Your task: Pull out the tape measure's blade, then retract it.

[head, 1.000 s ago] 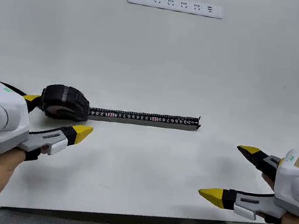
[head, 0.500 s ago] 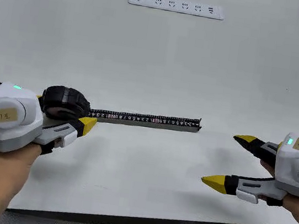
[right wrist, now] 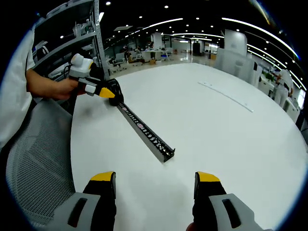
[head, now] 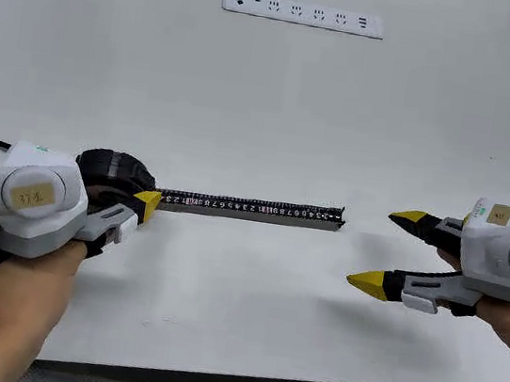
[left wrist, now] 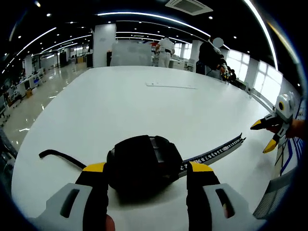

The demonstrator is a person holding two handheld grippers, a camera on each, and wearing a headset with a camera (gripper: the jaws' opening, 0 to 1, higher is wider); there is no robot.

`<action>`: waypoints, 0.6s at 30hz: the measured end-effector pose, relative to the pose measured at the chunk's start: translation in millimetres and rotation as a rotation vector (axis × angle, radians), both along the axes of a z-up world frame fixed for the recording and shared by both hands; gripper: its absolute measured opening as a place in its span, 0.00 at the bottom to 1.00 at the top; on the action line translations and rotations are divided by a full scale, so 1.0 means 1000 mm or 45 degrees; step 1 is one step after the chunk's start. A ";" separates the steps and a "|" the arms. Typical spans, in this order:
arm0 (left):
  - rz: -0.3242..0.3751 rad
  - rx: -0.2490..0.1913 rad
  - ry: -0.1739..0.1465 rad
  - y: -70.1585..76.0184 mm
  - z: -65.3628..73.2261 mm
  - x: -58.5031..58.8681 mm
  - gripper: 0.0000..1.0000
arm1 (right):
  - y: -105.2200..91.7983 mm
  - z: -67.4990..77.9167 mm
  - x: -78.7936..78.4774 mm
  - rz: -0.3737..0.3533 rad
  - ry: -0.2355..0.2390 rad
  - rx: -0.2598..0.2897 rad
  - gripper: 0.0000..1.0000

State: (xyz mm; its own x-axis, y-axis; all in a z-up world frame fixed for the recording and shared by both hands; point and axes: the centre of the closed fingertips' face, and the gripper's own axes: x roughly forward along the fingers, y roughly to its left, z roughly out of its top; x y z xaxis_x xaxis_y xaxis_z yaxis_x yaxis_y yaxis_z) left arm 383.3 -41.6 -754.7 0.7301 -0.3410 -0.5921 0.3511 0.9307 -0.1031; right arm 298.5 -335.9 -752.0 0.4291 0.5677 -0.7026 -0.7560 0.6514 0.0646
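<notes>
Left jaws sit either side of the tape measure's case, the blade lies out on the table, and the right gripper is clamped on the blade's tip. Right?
Not the last part. The right gripper is open, short of the blade's tip and touching nothing, as the right gripper view shows. The left gripper does have its jaws flanking the case, with the blade out on the table.

Broad white tabletop (head: 275,118), evenly lit, with a white power strip (head: 304,13) lying flat near its far edge. Grey mesh chair (right wrist: 38,163) just beside the near edge. Around it, seen in the left gripper view, a large open hall: glossy floor (left wrist: 43,89), white pillar (left wrist: 105,43), long ceiling light strips (left wrist: 144,15), an air vent (left wrist: 188,6), bright windows (left wrist: 262,79) at the right, people (left wrist: 166,48) standing far back. Metal shelving (right wrist: 67,38) in the right gripper view
</notes>
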 end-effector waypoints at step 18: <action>0.095 -0.040 0.025 0.003 -0.002 0.008 0.60 | 0.005 -0.009 0.023 0.143 -0.025 -0.071 0.47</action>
